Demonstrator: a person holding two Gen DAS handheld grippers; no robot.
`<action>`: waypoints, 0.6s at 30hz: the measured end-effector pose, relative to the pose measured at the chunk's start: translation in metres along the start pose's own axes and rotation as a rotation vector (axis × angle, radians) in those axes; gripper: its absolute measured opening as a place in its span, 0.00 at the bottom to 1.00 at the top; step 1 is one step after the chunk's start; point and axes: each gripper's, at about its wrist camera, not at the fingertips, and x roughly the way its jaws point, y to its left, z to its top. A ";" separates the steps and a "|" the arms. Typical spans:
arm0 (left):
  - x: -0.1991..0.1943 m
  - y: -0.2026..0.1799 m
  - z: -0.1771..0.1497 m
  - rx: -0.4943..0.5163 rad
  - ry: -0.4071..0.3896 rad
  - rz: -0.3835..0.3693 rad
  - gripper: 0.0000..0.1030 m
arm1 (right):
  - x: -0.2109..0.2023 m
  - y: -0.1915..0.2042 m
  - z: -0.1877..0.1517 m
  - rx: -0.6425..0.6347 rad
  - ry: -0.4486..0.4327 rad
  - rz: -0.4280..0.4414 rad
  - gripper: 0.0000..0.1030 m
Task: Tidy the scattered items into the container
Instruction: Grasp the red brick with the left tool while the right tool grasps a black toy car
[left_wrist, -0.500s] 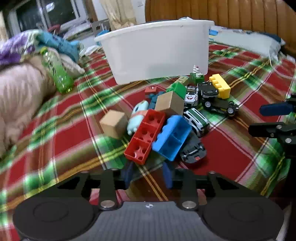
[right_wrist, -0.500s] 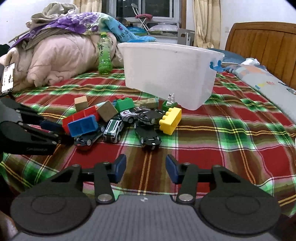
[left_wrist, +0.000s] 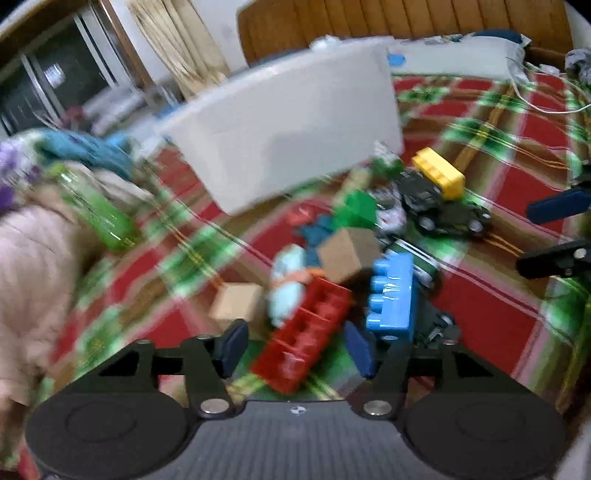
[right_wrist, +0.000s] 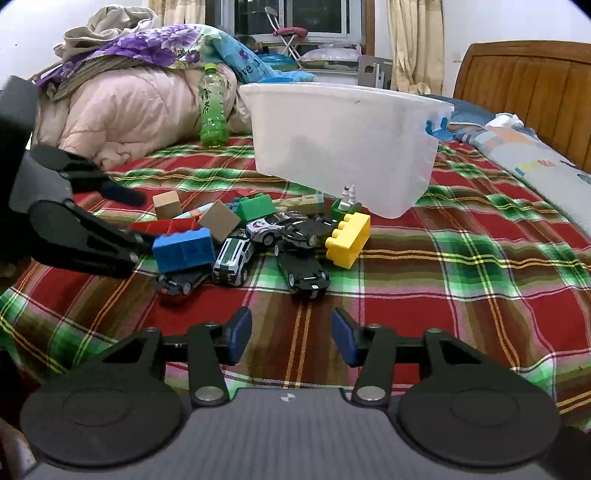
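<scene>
A pile of toys lies on the plaid bedspread before a white plastic tub (right_wrist: 343, 140) (left_wrist: 291, 133). My left gripper (left_wrist: 295, 349) is open, its fingers either side of a red brick (left_wrist: 306, 339); a blue brick (left_wrist: 391, 291) sits just right of it. The left wrist view is blurred by motion. My right gripper (right_wrist: 291, 334) is open and empty, short of a black toy car (right_wrist: 304, 271). The pile also holds a yellow brick (right_wrist: 349, 236), a green brick (right_wrist: 255, 208), wooden cubes (right_wrist: 218, 221) and a striped car (right_wrist: 232, 258). The left gripper shows in the right wrist view (right_wrist: 129, 225).
A green drink bottle (right_wrist: 212, 107) stands behind the pile by a pink quilt (right_wrist: 122, 110). A wooden headboard (right_wrist: 524, 85) and a pillow (right_wrist: 535, 162) are at the right. The right gripper shows at the right edge of the left wrist view (left_wrist: 557, 232).
My left gripper has moved forward and tilted, opening wider around the red brick. The right gripper has held its place.
</scene>
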 end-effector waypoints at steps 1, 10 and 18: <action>0.001 0.000 -0.001 -0.027 0.006 -0.024 0.50 | 0.001 0.000 0.000 -0.001 -0.001 0.002 0.50; -0.017 -0.007 -0.022 -0.207 0.047 -0.136 0.28 | 0.024 0.003 0.014 -0.056 -0.038 -0.037 0.50; -0.012 -0.014 -0.024 -0.189 0.046 -0.022 0.67 | 0.057 -0.011 0.016 0.016 -0.003 -0.020 0.50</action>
